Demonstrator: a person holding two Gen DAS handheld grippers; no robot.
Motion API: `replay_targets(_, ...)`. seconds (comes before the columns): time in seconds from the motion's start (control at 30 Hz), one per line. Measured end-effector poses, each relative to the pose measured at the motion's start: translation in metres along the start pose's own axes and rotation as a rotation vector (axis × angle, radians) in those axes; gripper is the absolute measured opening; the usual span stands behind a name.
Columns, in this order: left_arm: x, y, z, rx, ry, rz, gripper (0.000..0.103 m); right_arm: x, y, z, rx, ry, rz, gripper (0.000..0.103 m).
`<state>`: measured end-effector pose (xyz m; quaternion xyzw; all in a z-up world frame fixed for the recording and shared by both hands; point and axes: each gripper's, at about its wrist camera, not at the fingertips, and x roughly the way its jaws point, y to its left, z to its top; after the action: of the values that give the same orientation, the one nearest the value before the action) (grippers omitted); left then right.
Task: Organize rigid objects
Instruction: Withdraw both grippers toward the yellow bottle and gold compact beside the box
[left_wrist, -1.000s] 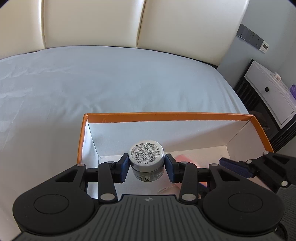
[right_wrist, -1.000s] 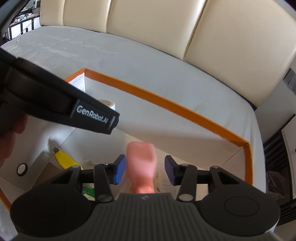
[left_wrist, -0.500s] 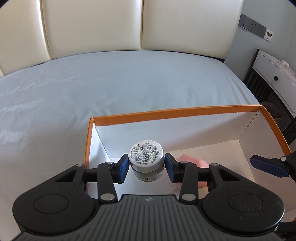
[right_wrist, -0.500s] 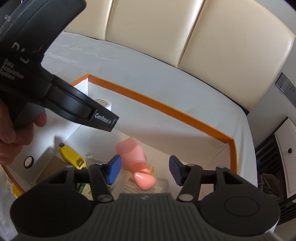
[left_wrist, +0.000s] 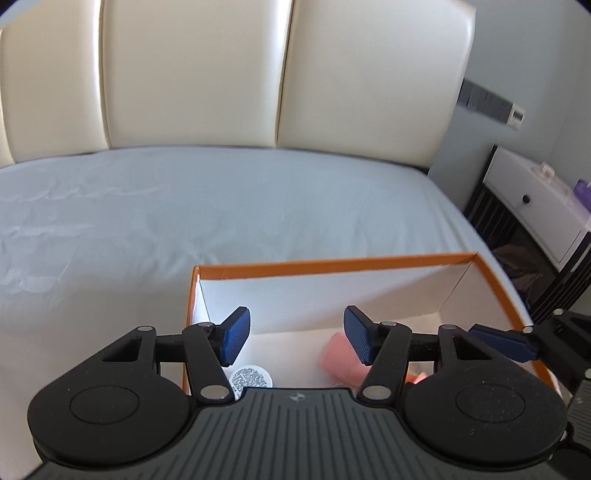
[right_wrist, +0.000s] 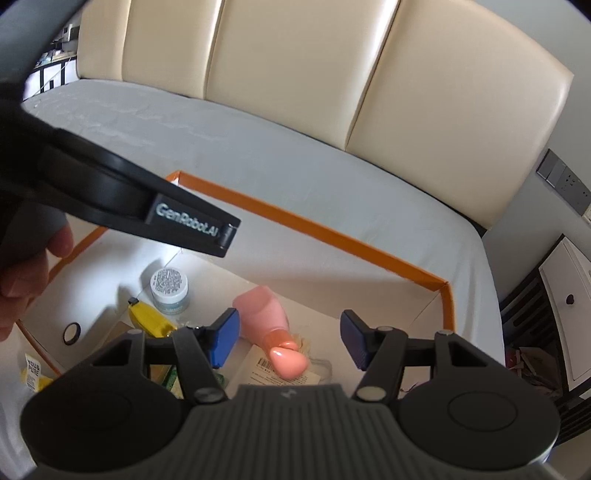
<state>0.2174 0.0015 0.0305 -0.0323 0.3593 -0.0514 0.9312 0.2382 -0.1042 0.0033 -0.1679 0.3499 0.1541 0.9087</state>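
1. The landmark is the orange-rimmed box (right_wrist: 332, 236) with white inner walls, which sits on the grey-sheeted bed (left_wrist: 184, 206) in front of the cream padded headboard (right_wrist: 295, 66).
2. The left gripper (left_wrist: 297, 338) hangs above the box's left end with its jaws released and spread wide, nothing between the blue pads (left_wrist: 234, 341).
3. The small white jar (right_wrist: 169, 285) stands upright on the box floor near the left end, printed label facing up. In the left wrist view only part of its top (left_wrist: 251, 377) shows, below the left pad.
4. The right gripper (right_wrist: 290, 341) hangs over the middle of the box, jaws released and holding nothing.
5. The pink bottle (right_wrist: 266, 314) lies on its side on the box floor, rounded cap end toward the camera, resting partly on a flat labelled packet (right_wrist: 273, 373).
6. A yellow item (right_wrist: 147, 319) lies just beside the jar, and a small dark ring (right_wrist: 72, 333) lies near the box's left wall.
7. A yellow-labelled piece (right_wrist: 33, 371) lies on the bed just outside the box's left wall.
8. A white nightstand (left_wrist: 535, 206) stands well to the right of the box, beside the bed.
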Motion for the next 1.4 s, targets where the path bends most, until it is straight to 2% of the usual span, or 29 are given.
replay_targets(0.27,-0.052,-0.005,-0.006,-0.007,-0.108,-0.023,0.069,-0.045,0.001,-0.001,0.075,-0.100,0.005,0.061)
replay_targets(0.43,-0.078,0.000,-0.017,-0.034,-0.121,-0.056,0.069,-0.072,0.008,-0.008,0.134,-0.146,0.032,0.061)
replay_targets(0.63,-0.101,0.011,-0.042,-0.053,-0.130,-0.025,0.069,-0.095,0.022,-0.028,0.189,-0.161,0.067,0.061)
replay_targets(0.87,-0.109,0.025,-0.086,-0.114,-0.074,-0.030,0.069,-0.104,0.038,-0.058,0.253,-0.119,0.081,0.062)
replay_targets(1.1,-0.112,0.041,-0.125,-0.187,-0.045,-0.044,0.069,-0.101,0.060,-0.081,0.259,-0.090,0.090,0.061)
replay_targets(1.27,-0.113,0.061,-0.150,-0.247,-0.029,-0.021,0.069,-0.095,0.075,-0.101,0.268,-0.037,0.110,0.061)
replay_targets(1.4,-0.108,0.074,-0.161,-0.276,0.030,0.018,0.069,-0.078,0.086,-0.109,0.249,0.019,0.128,0.061)
